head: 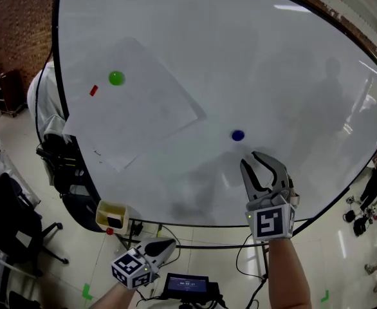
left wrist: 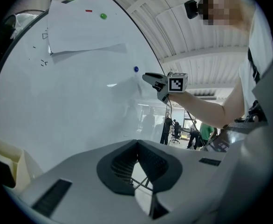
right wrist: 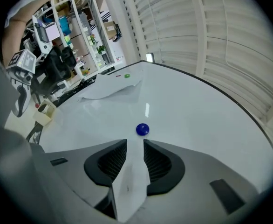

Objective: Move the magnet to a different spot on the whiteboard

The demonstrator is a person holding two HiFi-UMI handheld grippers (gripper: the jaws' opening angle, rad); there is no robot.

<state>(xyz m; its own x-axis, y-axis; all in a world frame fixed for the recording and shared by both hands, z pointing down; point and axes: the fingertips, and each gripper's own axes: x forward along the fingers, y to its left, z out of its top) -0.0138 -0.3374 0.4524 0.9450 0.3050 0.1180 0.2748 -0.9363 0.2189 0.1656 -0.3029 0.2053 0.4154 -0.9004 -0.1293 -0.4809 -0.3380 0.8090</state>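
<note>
A round blue magnet (head: pixel 238 135) sticks to the whiteboard (head: pixel 291 76) right of centre. My right gripper (head: pixel 258 161) hovers just below it, jaws open and empty. In the right gripper view the blue magnet (right wrist: pixel 142 129) lies a short way beyond the open tips of the right gripper (right wrist: pixel 135 146), not between them. A green magnet (head: pixel 116 78) pins a sheet of paper (head: pixel 134 105) at upper left, with a small red magnet (head: pixel 93 90) beside it. My left gripper (head: pixel 155 250) hangs low below the board's bottom edge, its left gripper pads (left wrist: pixel 127 160) meeting at the tip with nothing held.
A small yellowish tray (head: pixel 111 215) is fixed at the board's lower left corner. Cables and a small screen (head: pixel 187 284) lie on the floor under the board. Office chairs (head: pixel 8 230) stand at the left. The paper (left wrist: pixel 80 31) and blue magnet (left wrist: pixel 136 69) also show from the left gripper.
</note>
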